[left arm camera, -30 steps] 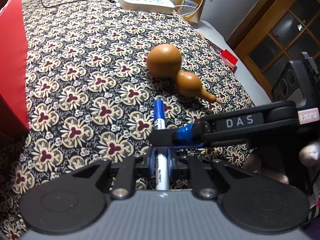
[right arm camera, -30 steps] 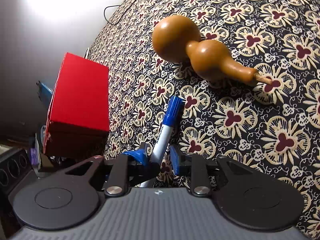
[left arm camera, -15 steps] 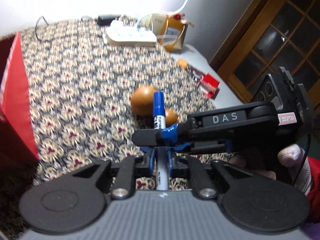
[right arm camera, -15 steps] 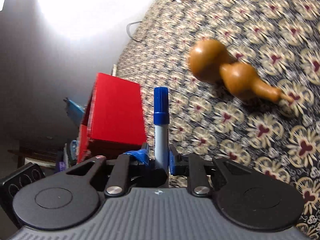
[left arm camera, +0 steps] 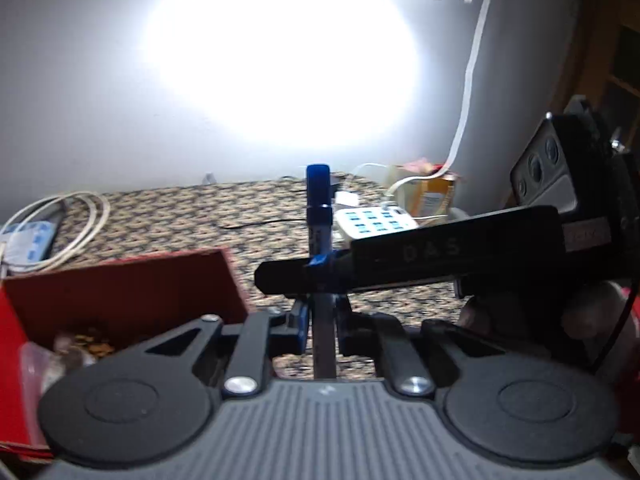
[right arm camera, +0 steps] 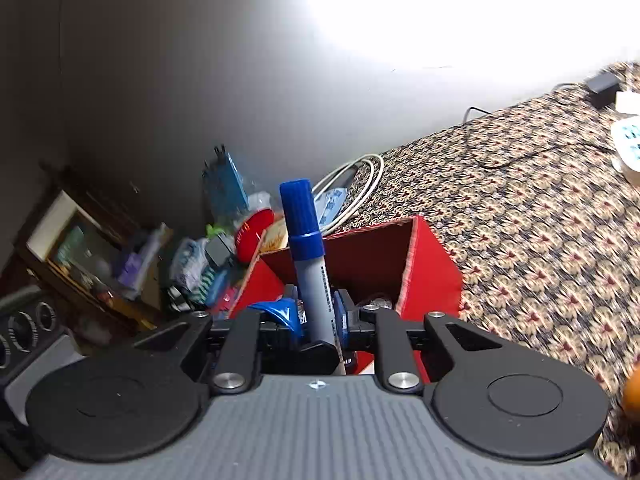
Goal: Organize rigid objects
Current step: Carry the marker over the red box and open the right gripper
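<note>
Above the open red box (right arm camera: 430, 264), both the left gripper (left arm camera: 322, 316) and right gripper (right arm camera: 318, 322) seem clamped on the upright marker (right arm camera: 310, 264), probably steadying it for dropping inside.

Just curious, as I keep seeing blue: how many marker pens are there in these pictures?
1. The marker stands upright, gripped by both the left gripper and right gripper, above the red box. The box may hide others.
</note>
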`<action>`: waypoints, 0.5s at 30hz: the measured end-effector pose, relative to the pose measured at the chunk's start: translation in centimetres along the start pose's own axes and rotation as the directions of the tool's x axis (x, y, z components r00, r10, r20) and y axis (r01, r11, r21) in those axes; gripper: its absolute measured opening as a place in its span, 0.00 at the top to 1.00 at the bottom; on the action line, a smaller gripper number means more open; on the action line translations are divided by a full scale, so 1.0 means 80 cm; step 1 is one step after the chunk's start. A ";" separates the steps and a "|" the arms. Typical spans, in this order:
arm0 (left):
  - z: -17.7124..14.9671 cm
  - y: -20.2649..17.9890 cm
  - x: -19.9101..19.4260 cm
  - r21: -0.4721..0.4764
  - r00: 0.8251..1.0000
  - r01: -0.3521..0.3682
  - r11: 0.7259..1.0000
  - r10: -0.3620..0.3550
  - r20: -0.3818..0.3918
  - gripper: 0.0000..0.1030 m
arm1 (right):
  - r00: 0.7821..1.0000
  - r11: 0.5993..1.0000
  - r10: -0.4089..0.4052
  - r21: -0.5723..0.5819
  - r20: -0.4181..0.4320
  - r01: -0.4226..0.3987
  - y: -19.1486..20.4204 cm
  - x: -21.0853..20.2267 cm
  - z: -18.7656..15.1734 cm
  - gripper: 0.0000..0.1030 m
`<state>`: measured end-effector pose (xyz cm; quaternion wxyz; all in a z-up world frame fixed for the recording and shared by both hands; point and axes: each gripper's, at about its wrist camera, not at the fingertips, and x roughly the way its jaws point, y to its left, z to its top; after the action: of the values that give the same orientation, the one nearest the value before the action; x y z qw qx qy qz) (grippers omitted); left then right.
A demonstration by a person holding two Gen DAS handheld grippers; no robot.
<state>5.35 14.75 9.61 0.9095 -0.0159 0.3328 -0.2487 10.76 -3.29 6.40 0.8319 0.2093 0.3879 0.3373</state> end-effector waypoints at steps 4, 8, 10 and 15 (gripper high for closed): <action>-0.006 0.050 0.016 -0.063 0.996 -0.063 0.996 0.059 -0.063 0.92 | 0.994 0.998 -0.060 -0.033 -0.096 0.057 0.009 0.079 0.003 0.99; -0.022 0.097 0.035 -0.128 0.990 -0.087 0.988 0.071 -0.126 0.92 | 0.978 0.991 -0.125 -0.059 -0.168 0.117 0.015 0.132 -0.010 1.00; -0.035 0.114 0.048 -0.149 0.983 -0.100 0.984 0.074 -0.170 0.92 | 0.968 0.987 -0.156 -0.065 -0.198 0.146 0.014 0.152 -0.018 1.00; -0.057 0.131 0.075 -0.132 0.960 -0.166 0.977 0.130 -0.248 0.92 | 0.947 0.979 -0.204 -0.055 -0.250 0.196 0.005 0.183 -0.033 1.00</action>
<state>11.10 21.75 0.44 0.8753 -0.0300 0.4575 -0.1539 15.43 7.79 -2.35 0.8082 0.1119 0.5054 0.2808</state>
